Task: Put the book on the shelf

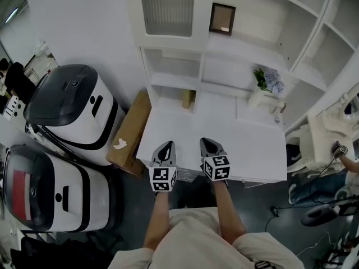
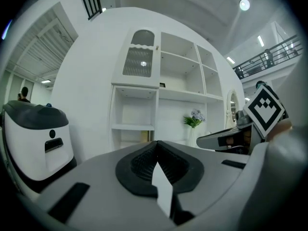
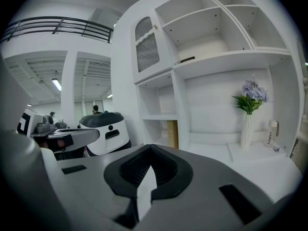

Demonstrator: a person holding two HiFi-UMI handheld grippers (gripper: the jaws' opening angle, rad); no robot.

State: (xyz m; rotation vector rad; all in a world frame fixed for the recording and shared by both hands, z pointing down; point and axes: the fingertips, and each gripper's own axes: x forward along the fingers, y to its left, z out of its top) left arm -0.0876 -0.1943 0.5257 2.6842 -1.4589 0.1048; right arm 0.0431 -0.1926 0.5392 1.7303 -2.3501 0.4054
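A tan book (image 1: 188, 98) stands upright in the low left compartment of the white shelf unit (image 1: 174, 82), at the back of the white desk (image 1: 224, 150). The same book (image 2: 144, 136) shows far ahead in the left gripper view, and in the right gripper view the book (image 3: 172, 134) is also far off. My left gripper (image 1: 165, 148) and right gripper (image 1: 208, 144) hover side by side over the desk's front edge. The left gripper (image 2: 156, 146) is shut with nothing in it. The right gripper (image 3: 150, 148) is likewise shut and empty.
A vase of flowers (image 1: 265, 86) and a small bottle (image 1: 279, 108) stand on the desk's right side. A dark picture frame (image 1: 222, 18) leans on an upper shelf. A cardboard box (image 1: 130, 130) and two white-and-black machines (image 1: 73, 108) sit left of the desk. A person's hand (image 1: 339, 150) is at far right.
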